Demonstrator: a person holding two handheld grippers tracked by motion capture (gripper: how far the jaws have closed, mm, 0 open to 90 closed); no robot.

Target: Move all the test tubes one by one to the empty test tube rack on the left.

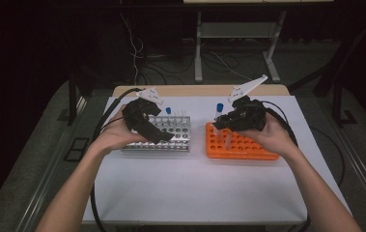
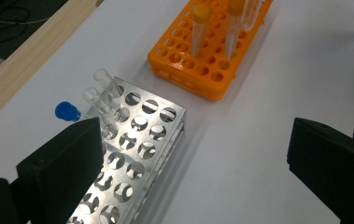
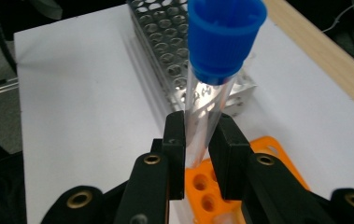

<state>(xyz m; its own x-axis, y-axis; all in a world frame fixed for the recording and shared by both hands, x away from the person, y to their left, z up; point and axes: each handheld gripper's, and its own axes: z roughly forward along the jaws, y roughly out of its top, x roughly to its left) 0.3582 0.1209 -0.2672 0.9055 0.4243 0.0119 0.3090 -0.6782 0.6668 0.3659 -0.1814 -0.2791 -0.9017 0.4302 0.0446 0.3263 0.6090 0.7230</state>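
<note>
Clamping a clear tube with a blue cap (image 3: pixel 212 88) between its two black jaws, the right gripper (image 1: pixel 226 122) holds it upright over the near-left corner of an orange rack (image 1: pixel 248 147), the tube's lower end reaching down to the rack's holes just beneath the jaws. Across the white table sheet (image 1: pixel 190 183), the left gripper (image 1: pixel 163 137) hovers above a metal rack (image 2: pixel 137 154) with its jaws spread wide apart and nothing between them. Beyond that gripper's left jaw, a blue-capped tube (image 2: pixel 67 112) and two open clear tubes (image 2: pixel 102 88) stand in the metal rack's far rows. Farther ahead of those jaws, in the left gripper view, two orange-capped tubes (image 2: pixel 201 28) stand in the orange rack, well apart from the metal one.
</note>
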